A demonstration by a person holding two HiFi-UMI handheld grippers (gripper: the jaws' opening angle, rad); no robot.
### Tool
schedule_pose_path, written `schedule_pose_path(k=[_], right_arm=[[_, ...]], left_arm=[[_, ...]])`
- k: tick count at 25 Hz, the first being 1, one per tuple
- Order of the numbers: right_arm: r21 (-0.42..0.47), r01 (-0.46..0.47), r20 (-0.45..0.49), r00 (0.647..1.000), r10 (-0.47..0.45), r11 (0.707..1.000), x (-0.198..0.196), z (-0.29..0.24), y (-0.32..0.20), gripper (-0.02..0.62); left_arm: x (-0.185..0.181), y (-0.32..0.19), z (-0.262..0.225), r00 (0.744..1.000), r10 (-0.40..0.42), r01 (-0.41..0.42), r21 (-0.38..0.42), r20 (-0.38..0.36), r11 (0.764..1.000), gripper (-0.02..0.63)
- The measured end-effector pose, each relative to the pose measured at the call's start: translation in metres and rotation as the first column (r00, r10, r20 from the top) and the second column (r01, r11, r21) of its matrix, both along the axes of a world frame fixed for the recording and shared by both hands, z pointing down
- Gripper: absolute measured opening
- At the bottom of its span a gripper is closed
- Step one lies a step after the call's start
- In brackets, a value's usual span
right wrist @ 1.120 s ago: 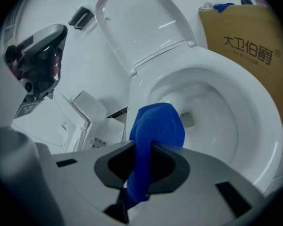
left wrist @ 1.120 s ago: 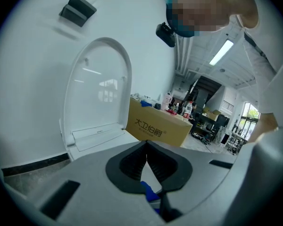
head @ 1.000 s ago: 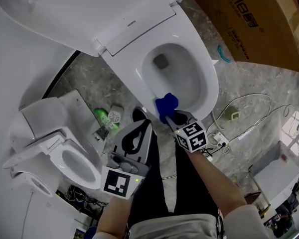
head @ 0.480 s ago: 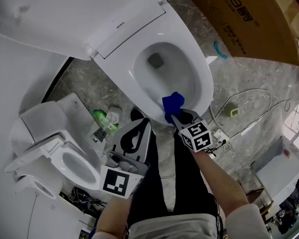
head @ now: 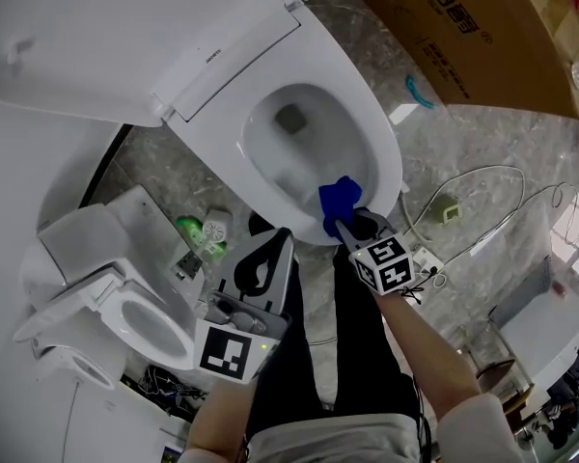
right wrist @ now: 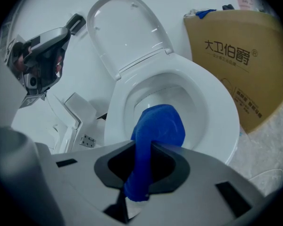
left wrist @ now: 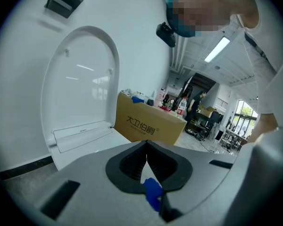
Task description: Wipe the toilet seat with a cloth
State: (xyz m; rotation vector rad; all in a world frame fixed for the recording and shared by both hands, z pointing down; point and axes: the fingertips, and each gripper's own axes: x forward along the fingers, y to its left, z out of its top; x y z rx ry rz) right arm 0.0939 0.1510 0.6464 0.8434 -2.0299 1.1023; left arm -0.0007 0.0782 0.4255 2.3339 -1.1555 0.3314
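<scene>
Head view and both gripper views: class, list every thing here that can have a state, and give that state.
Lid: raised.
Seat: down, with the cloth at its front rim.
Cloth: bunched, clamped in the right gripper.
Right gripper: shut on the cloth.
Left gripper: shut, holding nothing, held off the toilet.

A bunched blue cloth [head: 339, 198] is pressing on the white toilet seat's [head: 385, 152] near front edge, its tail being pinched by the right gripper [right wrist: 140, 171]. The seat is lying flat.
</scene>
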Motion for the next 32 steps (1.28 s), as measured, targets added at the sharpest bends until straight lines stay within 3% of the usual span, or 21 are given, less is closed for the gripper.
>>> schedule_pose_path(k=[25,32], right_arm=[[0.027,-0.053,-0.043,0.998,0.054,0.998,0.068,-0.004,-0.012,0.051],[0.031,-0.115,-0.038,0.993,0.116,0.993,0.080,-0.005,-0.021,0.051]], left_arm=[[0.039,-0.010,0.005,0.998,0.060,-0.060,-0.017,-0.004,0.998,0.009],[0.042,-0.011,0.007,0.998,0.065,-0.065,-0.020,-0.008,0.998,0.009]])
